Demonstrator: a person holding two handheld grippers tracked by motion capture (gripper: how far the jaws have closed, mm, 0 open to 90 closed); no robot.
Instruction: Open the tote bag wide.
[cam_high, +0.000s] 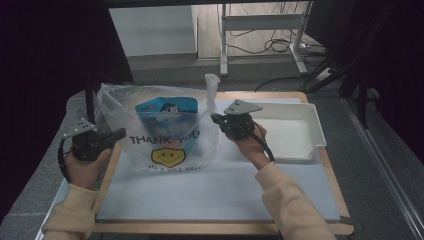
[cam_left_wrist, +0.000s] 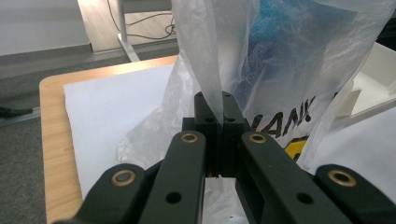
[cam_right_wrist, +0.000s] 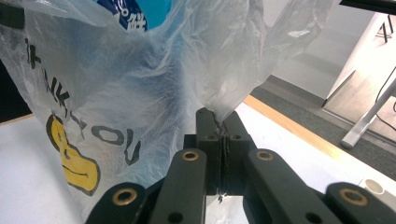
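A clear plastic bag (cam_high: 160, 130) printed "THANK YOU" with a yellow smiley stands on the white mat, and a blue packet (cam_high: 167, 112) is inside it. My left gripper (cam_high: 121, 133) is at the bag's left side, shut on a pinch of the bag's film (cam_left_wrist: 212, 100). My right gripper (cam_high: 214, 118) is at the bag's right side, shut on a fold of the bag's film (cam_right_wrist: 224, 109). The bag (cam_right_wrist: 116, 88) hangs stretched between the two grippers, its mouth upward.
A white tray (cam_high: 315, 135) sits on the table's right side, just behind my right hand. The white mat (cam_high: 215, 190) covers the wooden table (cam_high: 220, 228). Beyond the table's far edge stand a desk frame and cables (cam_high: 265, 45) on the floor.
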